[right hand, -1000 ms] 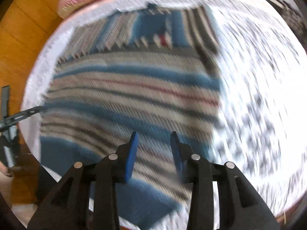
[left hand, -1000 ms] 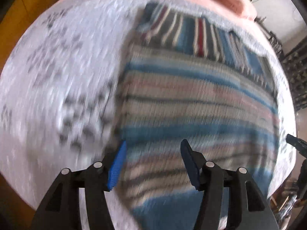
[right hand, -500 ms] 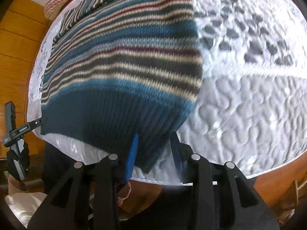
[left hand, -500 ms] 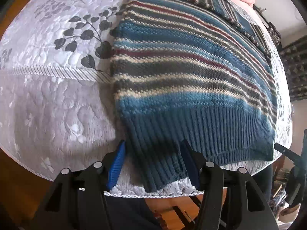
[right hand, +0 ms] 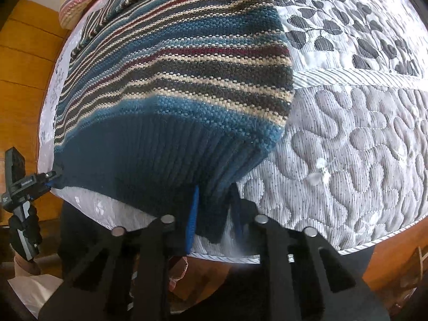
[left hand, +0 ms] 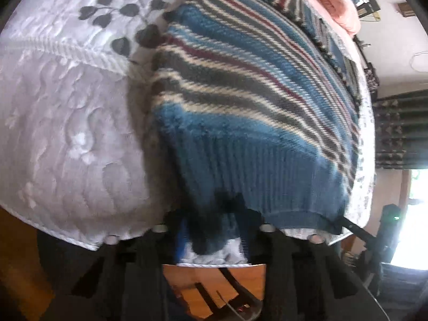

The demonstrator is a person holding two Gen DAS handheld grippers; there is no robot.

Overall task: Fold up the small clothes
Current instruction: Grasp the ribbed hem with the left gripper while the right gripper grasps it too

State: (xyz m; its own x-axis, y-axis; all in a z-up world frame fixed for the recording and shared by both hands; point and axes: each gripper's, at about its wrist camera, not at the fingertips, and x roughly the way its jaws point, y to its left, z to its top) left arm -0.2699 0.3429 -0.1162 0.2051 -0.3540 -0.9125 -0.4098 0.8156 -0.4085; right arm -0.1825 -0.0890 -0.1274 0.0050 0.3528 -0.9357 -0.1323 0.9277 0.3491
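Observation:
A striped knit sweater [left hand: 254, 93] in blue, grey, cream and maroon lies flat on a white quilted bedspread [left hand: 67, 133], its ribbed blue hem nearest me. My left gripper [left hand: 211, 222] is shut on the hem's left corner, which bunches dark between the fingers. Across the hem, my right gripper [right hand: 214, 203] pinches the right corner of the sweater [right hand: 174, 67], and the ribbing rises off the bedspread [right hand: 361, 133] into folds there. Each wrist view shows the other gripper holding the far corner: the left gripper [right hand: 50, 176] and the right gripper [left hand: 345, 220].
The bed's edge runs just under both grippers, with wooden floor below. A pink blanket [left hand: 337, 2] lies past the sweater's top, and a multicoloured striped cushion [right hand: 80, 8] sits at the far corner. Wood panelling [right hand: 24, 67] is at the left, dark curtains [left hand: 398, 133] at the right.
Both grippers dropped from above the sweater to its hem at the bed edge, then narrowed onto the two hem corners. The ribbing now lifts slightly at each corner.

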